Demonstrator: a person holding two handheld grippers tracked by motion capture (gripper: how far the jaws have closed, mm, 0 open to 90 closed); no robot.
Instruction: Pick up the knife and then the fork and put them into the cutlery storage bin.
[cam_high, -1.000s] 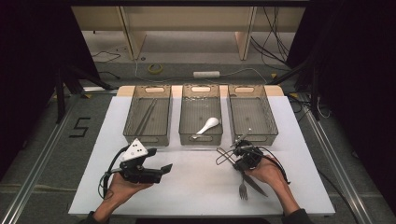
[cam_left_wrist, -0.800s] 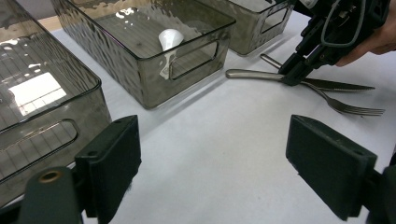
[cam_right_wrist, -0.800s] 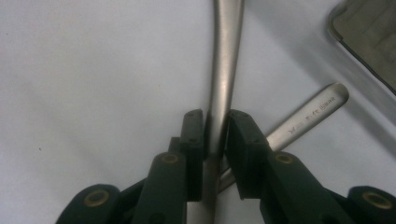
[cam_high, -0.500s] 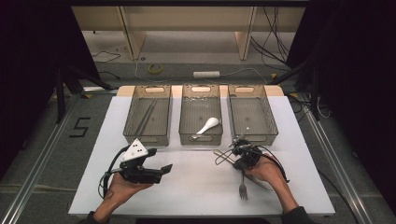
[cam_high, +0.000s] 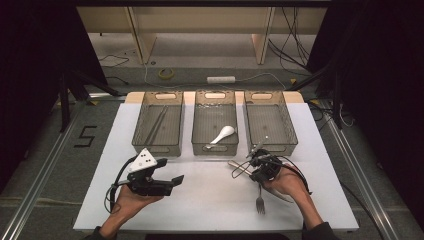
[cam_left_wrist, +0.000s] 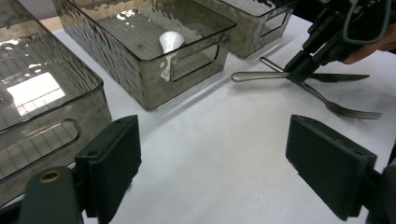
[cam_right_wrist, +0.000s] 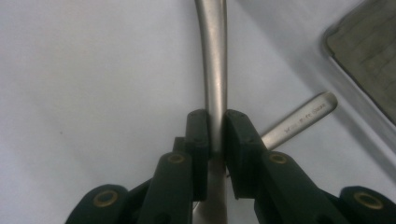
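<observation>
Right gripper (cam_right_wrist: 215, 135) pinches the knife (cam_left_wrist: 299, 76) handle on the white table (cam_high: 210, 200), crossing the fork (cam_left_wrist: 327, 100), so lifting may drag it; left gripper (cam_left_wrist: 233, 154) hovers open.

white table (cam_high: 210, 200), three smoky clear bins (cam_high: 215, 127) in a row, knife (cam_left_wrist: 261, 75) and fork (cam_high: 260, 200) lying crossed

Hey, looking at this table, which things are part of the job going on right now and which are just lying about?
In the job:
- right gripper, shut on the knife
- fork crossing under the knife
- probably the right bin, nearest

Lying about:
- white spoon in the middle bin
- left bin
- left gripper, open and idle
- tape roll and power strip on the floor
</observation>
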